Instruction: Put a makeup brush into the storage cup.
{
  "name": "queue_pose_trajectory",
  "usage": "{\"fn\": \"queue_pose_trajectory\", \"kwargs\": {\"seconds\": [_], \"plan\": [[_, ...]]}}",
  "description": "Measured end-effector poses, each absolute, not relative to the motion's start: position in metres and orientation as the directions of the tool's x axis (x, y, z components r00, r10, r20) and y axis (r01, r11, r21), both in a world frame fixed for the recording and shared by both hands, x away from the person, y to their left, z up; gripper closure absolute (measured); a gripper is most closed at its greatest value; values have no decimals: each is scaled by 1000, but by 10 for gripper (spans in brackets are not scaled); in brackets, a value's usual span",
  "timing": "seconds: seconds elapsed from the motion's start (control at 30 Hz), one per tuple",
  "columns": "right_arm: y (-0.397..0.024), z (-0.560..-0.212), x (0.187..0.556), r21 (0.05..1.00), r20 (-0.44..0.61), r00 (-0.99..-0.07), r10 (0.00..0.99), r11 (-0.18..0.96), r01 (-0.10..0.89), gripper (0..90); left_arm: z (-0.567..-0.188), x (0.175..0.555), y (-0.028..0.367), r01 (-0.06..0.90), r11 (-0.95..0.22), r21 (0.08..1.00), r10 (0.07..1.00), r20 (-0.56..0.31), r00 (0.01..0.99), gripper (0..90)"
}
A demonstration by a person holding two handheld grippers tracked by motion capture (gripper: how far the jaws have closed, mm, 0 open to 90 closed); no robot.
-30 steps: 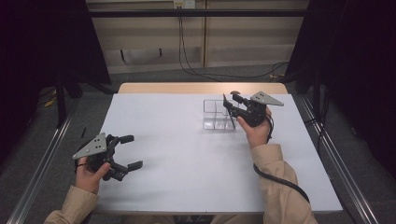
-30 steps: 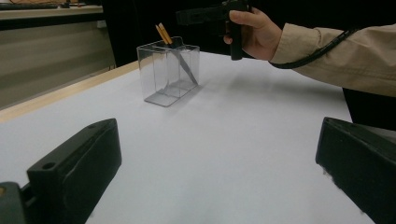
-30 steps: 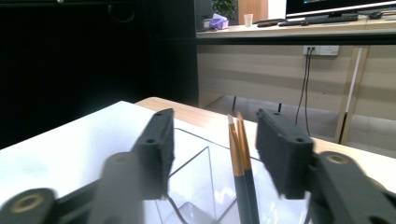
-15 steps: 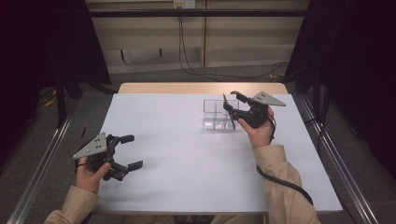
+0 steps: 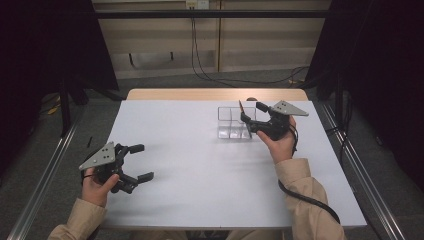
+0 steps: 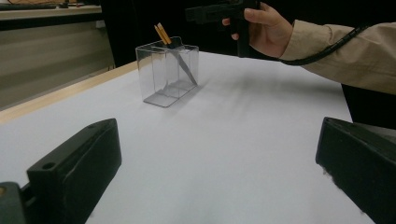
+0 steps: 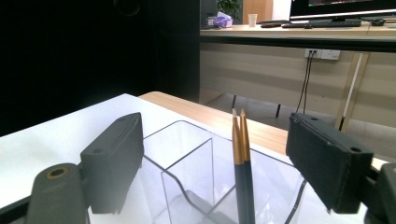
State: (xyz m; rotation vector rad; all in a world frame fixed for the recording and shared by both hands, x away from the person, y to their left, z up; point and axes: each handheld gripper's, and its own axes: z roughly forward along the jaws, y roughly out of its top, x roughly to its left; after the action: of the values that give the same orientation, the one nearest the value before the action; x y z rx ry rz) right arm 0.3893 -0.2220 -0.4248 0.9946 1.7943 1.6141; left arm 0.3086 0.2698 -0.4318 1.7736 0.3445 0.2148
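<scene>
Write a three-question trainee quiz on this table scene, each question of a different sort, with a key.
1. True or false: the right gripper is clamped on the two pencils.
2. Multiple choice: the pencils stand in A) the clear divided holder, B) a mug, C) the left gripper.
3. Fill in: the left gripper's jaws are ____.

Key: 1 false, its jaws stand apart on either side of the pencils. 2 A. 3 open, with only the white table between them.
</scene>
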Motion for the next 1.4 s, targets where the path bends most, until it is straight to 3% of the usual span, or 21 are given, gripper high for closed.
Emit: {"fn": "queue_pose_trajectory", "kwargs": {"seconds": [1.4], "plan": [[-234,-427,351,981,61,-618,784,66,180,140,-431,310,267,118,-190,975,346,-47,937,0]]}}
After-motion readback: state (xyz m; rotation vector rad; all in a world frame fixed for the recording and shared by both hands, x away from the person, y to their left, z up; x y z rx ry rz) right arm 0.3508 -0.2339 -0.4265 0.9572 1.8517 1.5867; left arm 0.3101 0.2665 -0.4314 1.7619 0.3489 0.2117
